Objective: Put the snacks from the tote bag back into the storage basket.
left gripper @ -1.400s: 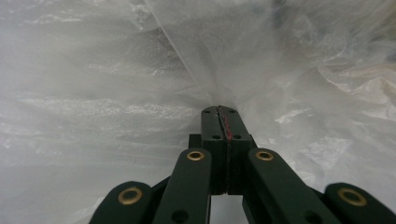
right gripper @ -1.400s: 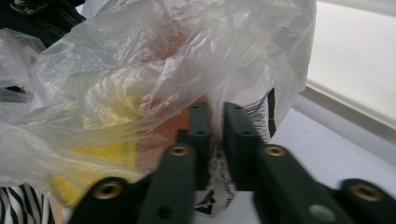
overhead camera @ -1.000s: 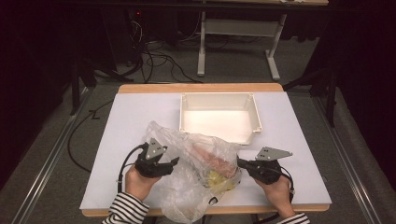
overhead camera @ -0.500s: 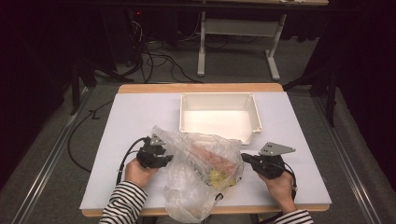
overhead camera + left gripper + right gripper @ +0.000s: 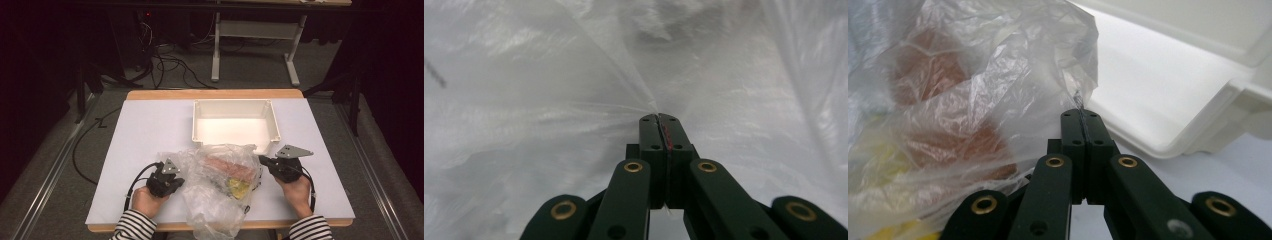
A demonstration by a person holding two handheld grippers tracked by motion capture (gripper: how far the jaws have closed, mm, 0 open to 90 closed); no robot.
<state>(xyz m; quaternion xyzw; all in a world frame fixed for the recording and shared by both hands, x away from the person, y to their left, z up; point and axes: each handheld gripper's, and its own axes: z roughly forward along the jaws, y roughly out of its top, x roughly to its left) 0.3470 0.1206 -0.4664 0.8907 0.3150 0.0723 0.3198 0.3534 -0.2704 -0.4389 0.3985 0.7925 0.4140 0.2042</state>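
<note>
Clear plastic bag [image 5: 220,185] at lower centre clamped by left gripper [image 5: 659,119] and right gripper [image 5: 1081,114]: pull apart gently, evenly, avoiding tearing film

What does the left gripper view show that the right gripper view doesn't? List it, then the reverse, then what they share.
Left gripper view: the left gripper, jaws just closed, pinching plain film of the plastic bag. Right gripper view: the right gripper shut on the bag's edge, reddish-brown contents and yellow contents behind the film, and the white tray. Shared: black jaws clamped on that clear bag.
</note>
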